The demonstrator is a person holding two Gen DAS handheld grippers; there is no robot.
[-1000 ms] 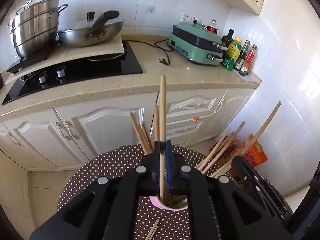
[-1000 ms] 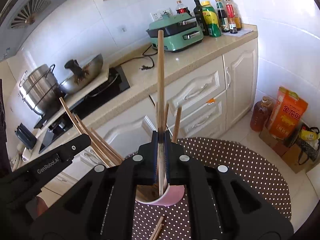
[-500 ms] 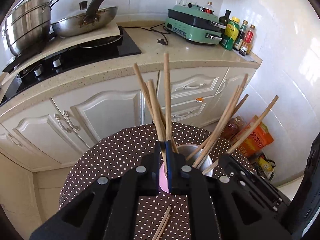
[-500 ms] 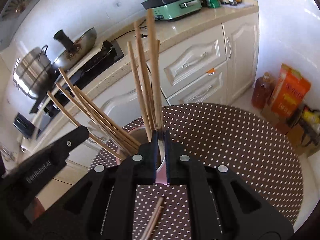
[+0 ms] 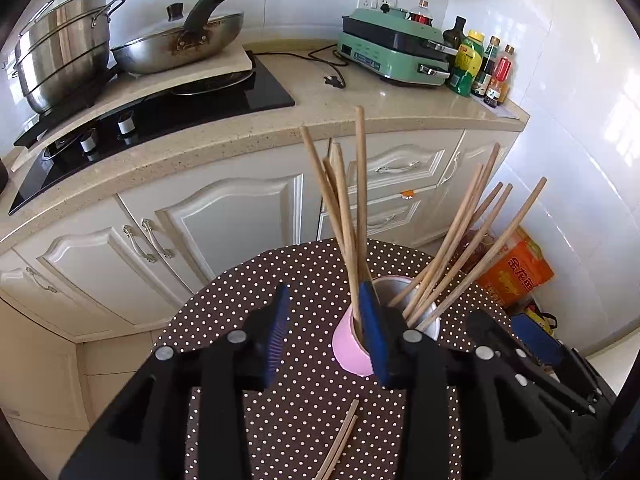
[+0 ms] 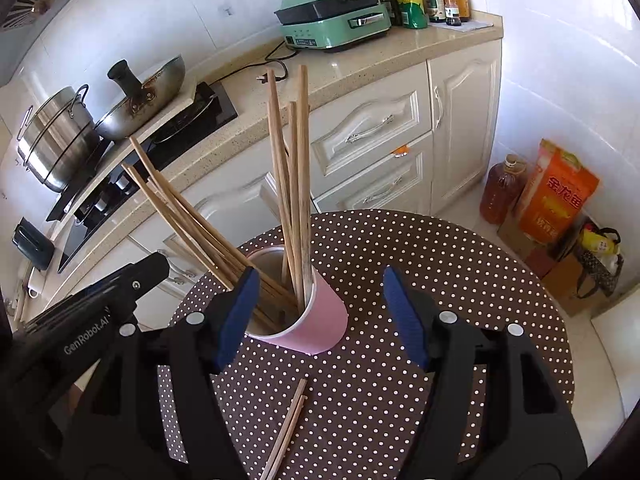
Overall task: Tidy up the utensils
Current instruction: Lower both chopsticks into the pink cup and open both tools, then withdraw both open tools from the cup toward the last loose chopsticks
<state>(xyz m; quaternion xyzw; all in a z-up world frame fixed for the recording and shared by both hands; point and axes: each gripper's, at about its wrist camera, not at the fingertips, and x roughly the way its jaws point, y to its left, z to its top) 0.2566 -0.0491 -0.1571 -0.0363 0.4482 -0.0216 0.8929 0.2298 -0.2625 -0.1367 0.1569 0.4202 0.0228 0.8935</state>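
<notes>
Both grippers were clenched on a chopstick a second ago; now the jaws of the left gripper (image 5: 324, 332) and right gripper (image 6: 322, 316) are opening, released, sticks standing in the pink cylindrical cup (image 6: 320, 328) on the polka-dot bench (image 6: 440, 280). Two loose wooden chopsticks (image 6: 286, 428) are lying just below the cup, nearer both jaws, long axes pointing up toward it.

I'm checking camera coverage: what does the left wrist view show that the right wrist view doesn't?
Only the left wrist view shows the left gripper from behind, jaws opening with nothing pressed between the pads. Only the right wrist view shows the amber oil bottle in full and the right gripper, jaws opening around the cup. Both show the pink cup of wooden chopsticks and two loose chopsticks on the dotted tablecloth.
</notes>
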